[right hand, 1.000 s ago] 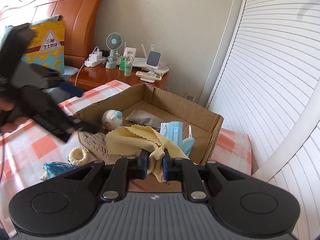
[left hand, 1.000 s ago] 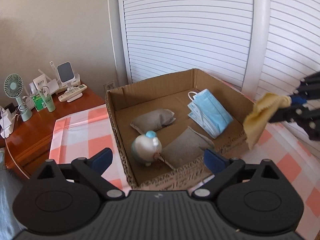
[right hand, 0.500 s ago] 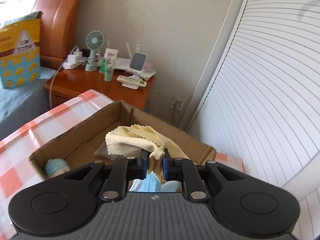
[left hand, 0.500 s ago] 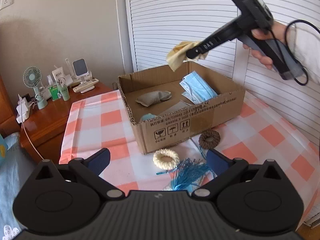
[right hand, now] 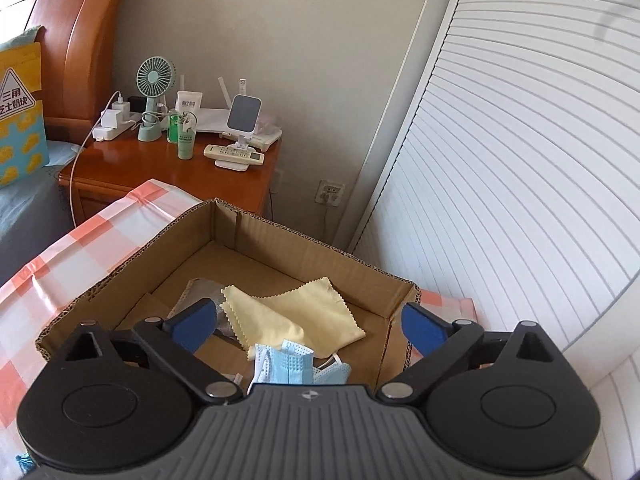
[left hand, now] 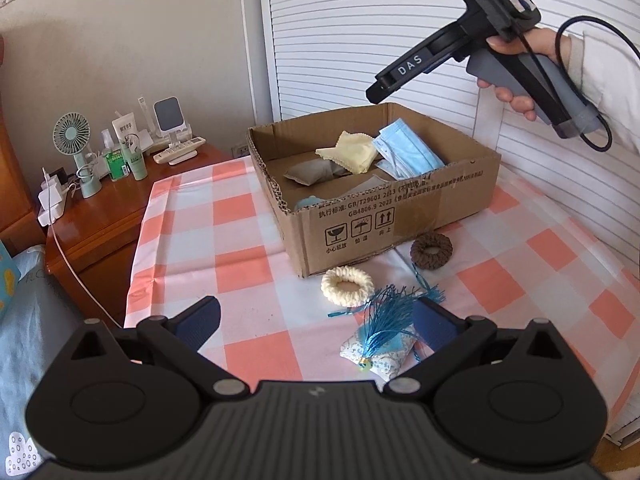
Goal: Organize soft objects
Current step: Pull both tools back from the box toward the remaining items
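A cardboard box point(left hand: 400, 216) stands on the checked tablecloth. In it lie a yellow cloth point(left hand: 350, 152), blue face masks point(left hand: 408, 152) and a grey pouch point(left hand: 310, 172). In the right wrist view the yellow cloth point(right hand: 296, 316) lies loose in the box point(right hand: 120, 276) over the masks point(right hand: 288, 368). My right gripper point(right hand: 308, 320) is open and empty above the box; it also shows in the left wrist view point(left hand: 378, 90). My left gripper point(left hand: 316, 324) is open and empty, low over a blue tassel sachet point(left hand: 384, 336). A cream ring point(left hand: 347, 286) and a brown ring point(left hand: 431, 252) lie in front of the box.
A wooden nightstand point(left hand: 104, 216) at the left holds a small fan point(left hand: 74, 136), bottles, a remote and a charger. White louvered doors point(left hand: 360, 40) stand behind the box. The bed edge point(left hand: 24, 320) is at the far left.
My right gripper has opened and let the yellow cloth drop into the box. My left gripper has pulled back and lowered toward the tassel sachet.
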